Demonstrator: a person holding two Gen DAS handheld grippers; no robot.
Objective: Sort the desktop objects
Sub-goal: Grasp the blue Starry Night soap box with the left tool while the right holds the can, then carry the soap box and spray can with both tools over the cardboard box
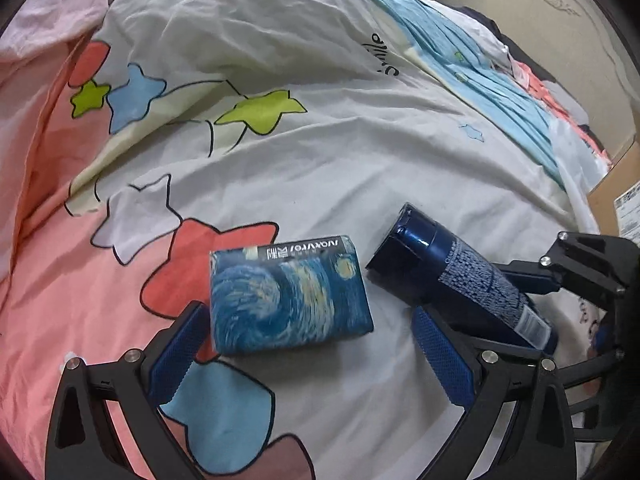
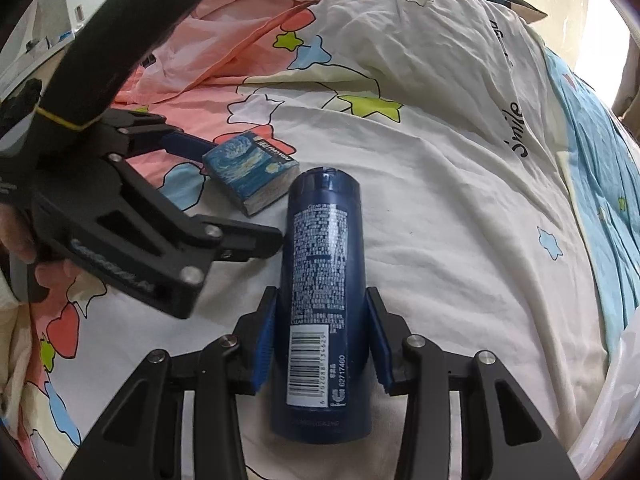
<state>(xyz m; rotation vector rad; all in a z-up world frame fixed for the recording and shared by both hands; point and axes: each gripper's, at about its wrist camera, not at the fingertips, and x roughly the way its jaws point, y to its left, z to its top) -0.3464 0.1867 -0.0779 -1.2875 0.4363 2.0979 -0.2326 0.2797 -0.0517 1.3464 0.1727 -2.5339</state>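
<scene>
The things lay on a bed, on a quilt printed with coloured stars, not on any surface proper.

Furthest left, the left tool stood with its jaws spread wide and nothing between the pads. The tissue pack, wrapped in a swirling blue night-sky print, lay flat on the quilt just ahead of that gap, its near-left corner close against the left pad; whether they touched could not be told.

To the right of the pack, near it but apart, the dark blue bottle lay on its side, cap end pointing away and barcode facing up. The right tool straddled its lower body, a blue pad close along each flank. The pads seemed to sit just at the bottle's sides, so contact looked likely, but a firm clamp could not be confirmed.

As a judgement, the step in hand was the right tool's business with the bottle, either taking hold of it or letting it go where it lay; the scene fitted both. If a lift followed, it would call for a firm grip, since the round, glossy body could roll or slip.

No box, tray or bin showed in either view, so no container's contents could be told.
</scene>
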